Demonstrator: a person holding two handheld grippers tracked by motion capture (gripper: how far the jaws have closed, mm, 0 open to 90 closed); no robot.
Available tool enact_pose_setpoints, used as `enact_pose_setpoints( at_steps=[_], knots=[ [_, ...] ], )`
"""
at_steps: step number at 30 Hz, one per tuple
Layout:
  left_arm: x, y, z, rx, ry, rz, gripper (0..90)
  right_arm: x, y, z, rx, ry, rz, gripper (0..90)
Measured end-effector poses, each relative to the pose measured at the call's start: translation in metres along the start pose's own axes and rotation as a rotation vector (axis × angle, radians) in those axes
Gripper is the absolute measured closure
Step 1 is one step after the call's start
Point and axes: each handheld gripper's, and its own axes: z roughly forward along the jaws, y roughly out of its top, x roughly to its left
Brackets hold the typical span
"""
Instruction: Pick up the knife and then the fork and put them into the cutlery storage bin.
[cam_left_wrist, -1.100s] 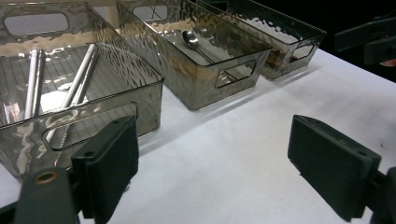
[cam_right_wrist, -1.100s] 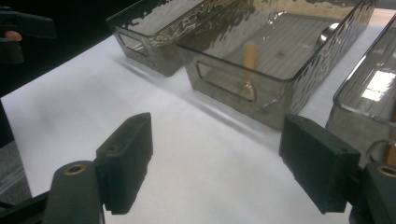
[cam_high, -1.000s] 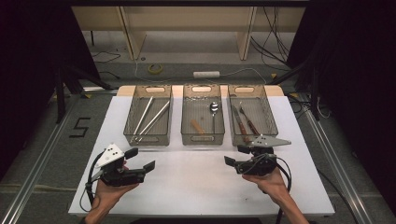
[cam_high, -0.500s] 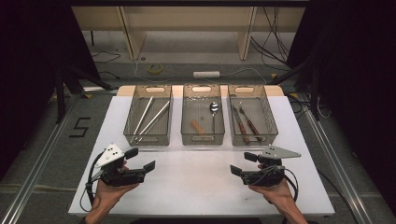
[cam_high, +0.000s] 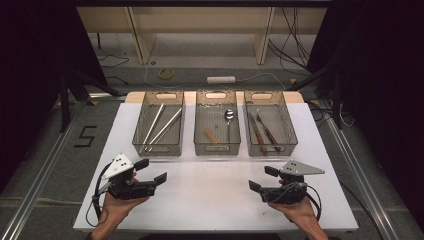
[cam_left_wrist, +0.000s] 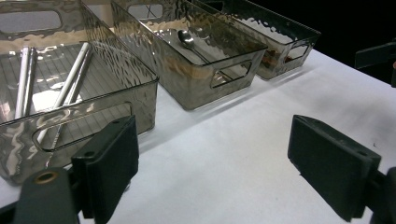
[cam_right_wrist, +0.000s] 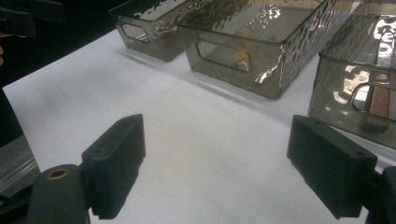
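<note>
Three bins are lined up at the far side of the white table (cam_high: 215, 195); rods (cam_high: 159, 125) are held in the left bin (cam_high: 159, 149), a spoon (cam_high: 229, 116) in the middle bin (cam_high: 216, 148), cutlery (cam_high: 262, 132) in the right bin (cam_high: 272, 148). The left gripper (cam_high: 150, 171) and right gripper (cam_high: 262, 179) are held low over the bare near table, well apart; both are spread wide with nothing gripped.

Three smoky clear plastic bins stand in a row along the far edge of the white tabletop (cam_high: 210, 200): the left bin (cam_high: 140, 145), the middle bin (cam_high: 200, 147), the right bin (cam_high: 287, 145). Two long silver metal rods (cam_high: 162, 125) lie in the left one. One shiny metal spoon (cam_high: 229, 117) and one short tan wooden piece (cam_high: 211, 135) lie in the middle. Two brown-handled utensils (cam_high: 260, 132) lie in the right. Two black two-jawed tools sit near the front edge, the left tool (cam_high: 151, 171) and the right tool (cam_high: 263, 179).
</note>
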Motion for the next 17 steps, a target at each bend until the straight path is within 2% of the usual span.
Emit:
enact_pose_setpoints(
  at_steps=[17],
  knots=[
    [-0.0007, 0.0, 0.0003, 0.0, -0.001, 0.003, 16.1, 0.0006, 0.0007, -0.0005, 0.0, -0.009, -0.003, 19.7]
  ],
)
